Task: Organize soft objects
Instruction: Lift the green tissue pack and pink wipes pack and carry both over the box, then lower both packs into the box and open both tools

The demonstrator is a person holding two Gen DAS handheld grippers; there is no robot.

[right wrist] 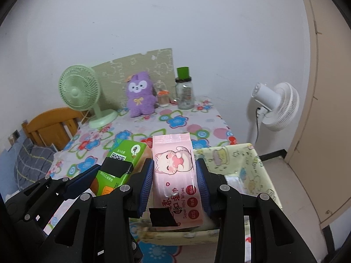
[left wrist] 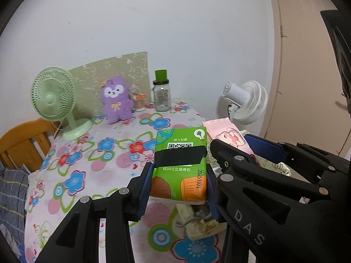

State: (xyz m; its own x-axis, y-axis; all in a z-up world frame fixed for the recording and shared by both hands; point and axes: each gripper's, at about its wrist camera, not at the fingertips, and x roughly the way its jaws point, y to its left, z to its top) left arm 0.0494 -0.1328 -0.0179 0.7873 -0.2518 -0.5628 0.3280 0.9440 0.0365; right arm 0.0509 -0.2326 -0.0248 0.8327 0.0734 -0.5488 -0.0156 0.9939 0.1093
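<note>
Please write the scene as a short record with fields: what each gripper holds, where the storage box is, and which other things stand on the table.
left gripper: shut on the green tissue pack, held above the table
right gripper: shut on the pink wipes pack, held over the fabric box
fabric box: open, yellow-green print, at the table's right edge
table: covered by a flowered cloth
back of table: green fan, purple plush toy, glass jar with a green lid
beside table: white fan
</note>
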